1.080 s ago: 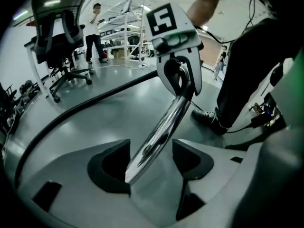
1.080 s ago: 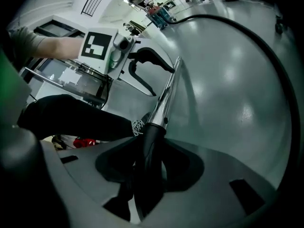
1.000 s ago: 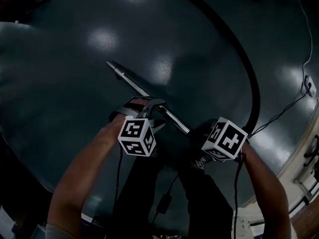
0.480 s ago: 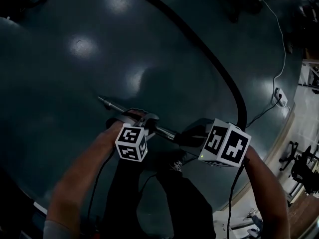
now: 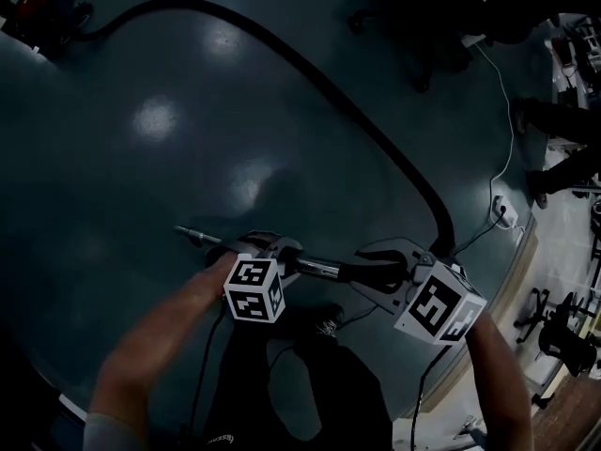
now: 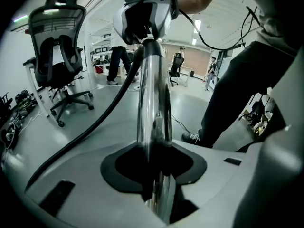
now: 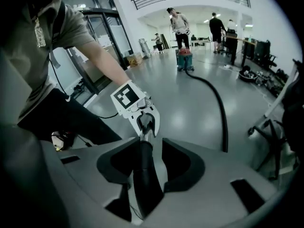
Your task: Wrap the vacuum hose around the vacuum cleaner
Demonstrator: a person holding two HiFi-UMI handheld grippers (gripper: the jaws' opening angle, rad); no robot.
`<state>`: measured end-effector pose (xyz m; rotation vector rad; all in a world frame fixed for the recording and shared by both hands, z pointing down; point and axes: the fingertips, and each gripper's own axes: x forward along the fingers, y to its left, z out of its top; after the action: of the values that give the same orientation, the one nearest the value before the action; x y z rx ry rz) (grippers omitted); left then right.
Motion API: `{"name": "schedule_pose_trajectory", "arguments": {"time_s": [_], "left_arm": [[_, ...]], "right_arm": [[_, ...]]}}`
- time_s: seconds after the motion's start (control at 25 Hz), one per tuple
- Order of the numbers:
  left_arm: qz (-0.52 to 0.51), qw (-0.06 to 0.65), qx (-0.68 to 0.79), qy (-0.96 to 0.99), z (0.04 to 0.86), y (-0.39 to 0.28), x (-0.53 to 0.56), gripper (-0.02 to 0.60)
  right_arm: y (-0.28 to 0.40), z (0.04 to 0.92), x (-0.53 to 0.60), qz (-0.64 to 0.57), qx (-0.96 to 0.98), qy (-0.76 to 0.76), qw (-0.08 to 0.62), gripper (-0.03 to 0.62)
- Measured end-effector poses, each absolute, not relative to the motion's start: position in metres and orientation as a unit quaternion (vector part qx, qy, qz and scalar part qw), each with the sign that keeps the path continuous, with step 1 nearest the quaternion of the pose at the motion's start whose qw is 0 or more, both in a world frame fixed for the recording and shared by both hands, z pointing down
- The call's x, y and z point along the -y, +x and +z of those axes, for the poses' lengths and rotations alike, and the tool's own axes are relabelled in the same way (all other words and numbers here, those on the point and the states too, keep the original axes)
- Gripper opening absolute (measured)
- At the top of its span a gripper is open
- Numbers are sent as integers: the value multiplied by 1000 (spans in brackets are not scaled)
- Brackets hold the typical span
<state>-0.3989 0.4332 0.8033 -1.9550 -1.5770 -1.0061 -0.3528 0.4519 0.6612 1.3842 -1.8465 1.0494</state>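
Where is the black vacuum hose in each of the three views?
Head view: the hose arcs from top left down to centre right.
Left gripper view: it curves from upper centre down to lower left.
Right gripper view: it runs right of centre, back to the vacuum cleaner.
Shared landmark: the wand, in the foreground of both gripper views.

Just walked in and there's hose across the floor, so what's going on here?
A person grips the vacuum wand with two grippers. The left gripper, jaws just closed further, clamps the chrome tube; the right gripper, jaws also just closing, holds the black handle end. The hose trails unwound across the floor to the vacuum cleaner.
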Motion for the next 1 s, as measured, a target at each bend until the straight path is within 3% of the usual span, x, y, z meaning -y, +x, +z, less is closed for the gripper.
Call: {"name": "schedule_pose_trajectory", "arguments": {"time_s": [0.28, 0.48, 0.76, 1.0], "left_arm": [[-354, 205, 536, -739, 687, -385, -387, 150], [-346, 199, 512, -760, 596, -360, -367, 149], [-335, 172, 453, -808, 480, -301, -357, 147], [-350, 145, 391, -839, 412, -272, -361, 146]], "right_arm": [[-323, 495, -403, 312, 632, 635, 316, 130], [-326, 394, -398, 271, 607, 698, 266, 130], [-309, 330, -418, 259, 602, 734, 180, 129], [-286, 297, -419, 226, 645, 707, 181, 129]]}}
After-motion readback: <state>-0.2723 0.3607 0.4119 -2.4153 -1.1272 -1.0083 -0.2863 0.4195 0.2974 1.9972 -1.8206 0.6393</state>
